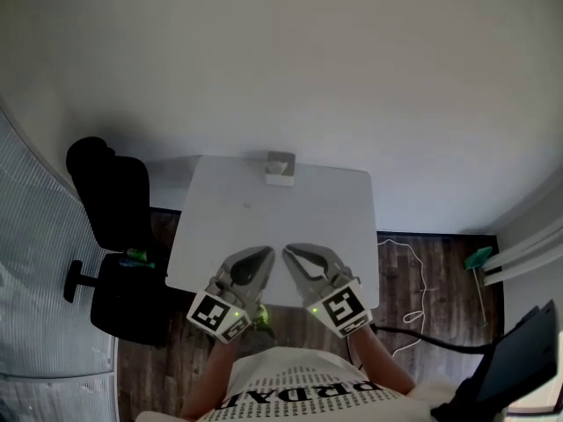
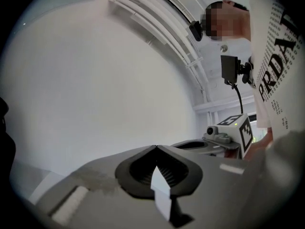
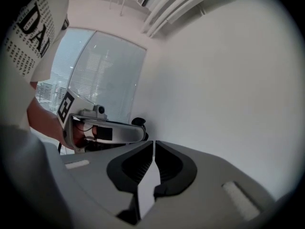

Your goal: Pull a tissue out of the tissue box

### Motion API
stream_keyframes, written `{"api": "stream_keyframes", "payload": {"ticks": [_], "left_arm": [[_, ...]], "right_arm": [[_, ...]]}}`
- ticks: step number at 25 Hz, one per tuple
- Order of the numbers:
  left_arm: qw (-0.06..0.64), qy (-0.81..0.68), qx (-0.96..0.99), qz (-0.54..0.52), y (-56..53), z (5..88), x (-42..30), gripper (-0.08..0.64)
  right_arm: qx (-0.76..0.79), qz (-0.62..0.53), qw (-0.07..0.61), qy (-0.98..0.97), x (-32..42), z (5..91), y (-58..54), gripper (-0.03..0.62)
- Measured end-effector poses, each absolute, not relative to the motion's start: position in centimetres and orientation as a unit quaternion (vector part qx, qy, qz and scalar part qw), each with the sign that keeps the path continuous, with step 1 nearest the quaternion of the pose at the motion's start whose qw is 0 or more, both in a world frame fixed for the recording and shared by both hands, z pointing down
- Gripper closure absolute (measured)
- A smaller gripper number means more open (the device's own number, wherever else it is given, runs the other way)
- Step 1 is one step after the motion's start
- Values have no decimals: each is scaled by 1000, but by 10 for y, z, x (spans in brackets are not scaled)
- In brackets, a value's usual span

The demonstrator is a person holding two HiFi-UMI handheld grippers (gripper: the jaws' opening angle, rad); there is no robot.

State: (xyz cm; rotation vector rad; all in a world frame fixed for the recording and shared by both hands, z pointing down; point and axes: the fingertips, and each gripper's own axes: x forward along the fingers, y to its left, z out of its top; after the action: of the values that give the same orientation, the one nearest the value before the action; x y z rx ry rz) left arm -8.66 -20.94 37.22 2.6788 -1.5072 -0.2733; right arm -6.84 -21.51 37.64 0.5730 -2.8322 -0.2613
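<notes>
Tissue box (image 1: 280, 169) rests on white table (image 1: 264, 227), wood floor (image 1: 431, 280) around.

We note a white table (image 1: 264, 227) with a smooth, matt top, standing on a dark wood-plank floor (image 1: 440, 271) of faint sheen. The left gripper (image 2: 156, 147) and right gripper (image 3: 153, 142) show matt grey plastic shells and black ribbed pads (image 3: 138, 166). The chair (image 1: 119, 192) looks matt black.
</notes>
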Motion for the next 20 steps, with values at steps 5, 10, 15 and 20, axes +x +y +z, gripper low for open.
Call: {"api": "stream_keyframes", "payload": {"ticks": [5, 10, 15, 20], "left_arm": [[27, -481, 871, -92, -248, 366, -125, 563], [28, -464, 881, -91, -281, 367, -151, 561], [28, -443, 892, -87, -310, 370, -171, 562], [38, -433, 896, -90, -329, 382, -185, 563]], "right_arm": [[213, -80, 109, -968, -102, 369, -254, 583], [229, -76, 128, -962, -128, 373, -288, 583], [246, -73, 139, -956, -153, 379, -320, 583], [255, -68, 150, -953, -165, 388, -335, 583]]}}
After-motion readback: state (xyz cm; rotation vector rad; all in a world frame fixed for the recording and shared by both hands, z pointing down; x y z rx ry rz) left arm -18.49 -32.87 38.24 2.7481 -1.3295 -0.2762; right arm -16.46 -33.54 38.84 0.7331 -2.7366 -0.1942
